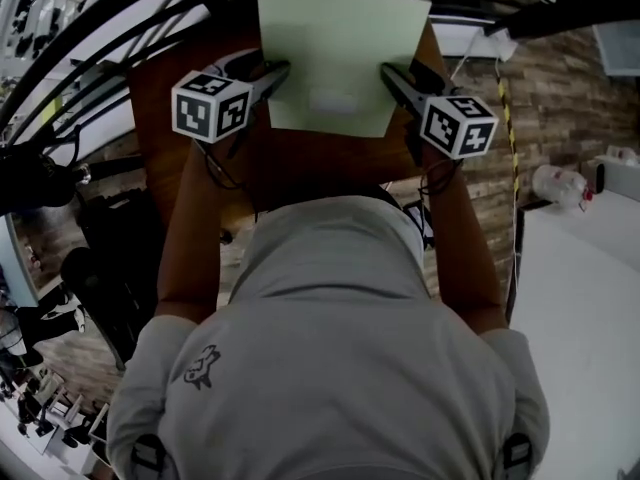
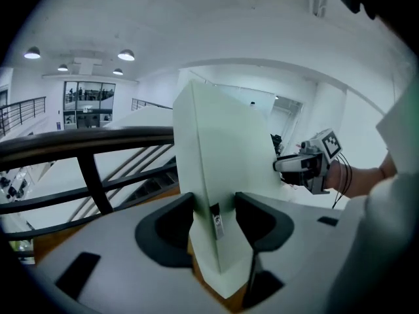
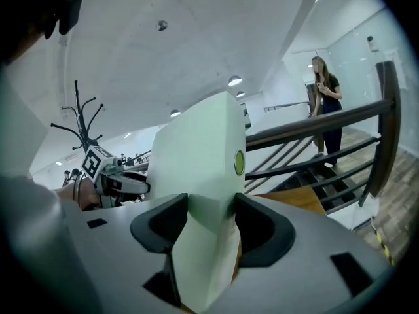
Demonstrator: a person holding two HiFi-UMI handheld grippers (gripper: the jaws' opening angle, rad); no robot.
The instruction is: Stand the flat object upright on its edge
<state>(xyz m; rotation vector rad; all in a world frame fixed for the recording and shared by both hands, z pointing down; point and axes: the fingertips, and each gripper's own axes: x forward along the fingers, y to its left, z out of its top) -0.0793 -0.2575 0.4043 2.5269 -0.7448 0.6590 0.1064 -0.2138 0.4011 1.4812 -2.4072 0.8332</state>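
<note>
A pale green flat box [image 1: 340,53] is held up over the brown wooden table [image 1: 300,173], its broad face tilted toward the head camera. My left gripper [image 1: 278,74] is shut on the box's left edge and my right gripper [image 1: 392,74] on its right edge. In the left gripper view the box [image 2: 226,149] rises tall from between the jaws of the left gripper [image 2: 215,224], with the right gripper [image 2: 308,165] beyond. In the right gripper view the box [image 3: 196,152] stands between the jaws of the right gripper [image 3: 211,221]. I cannot tell whether its lower edge touches the table.
A dark railing [image 3: 314,126] and stairs run behind the table. A person [image 3: 325,103] stands by the railing at the far right. A white surface [image 1: 580,298] with a white bottle [image 1: 560,183] lies to the right. A coat stand [image 3: 78,126] rises on the left.
</note>
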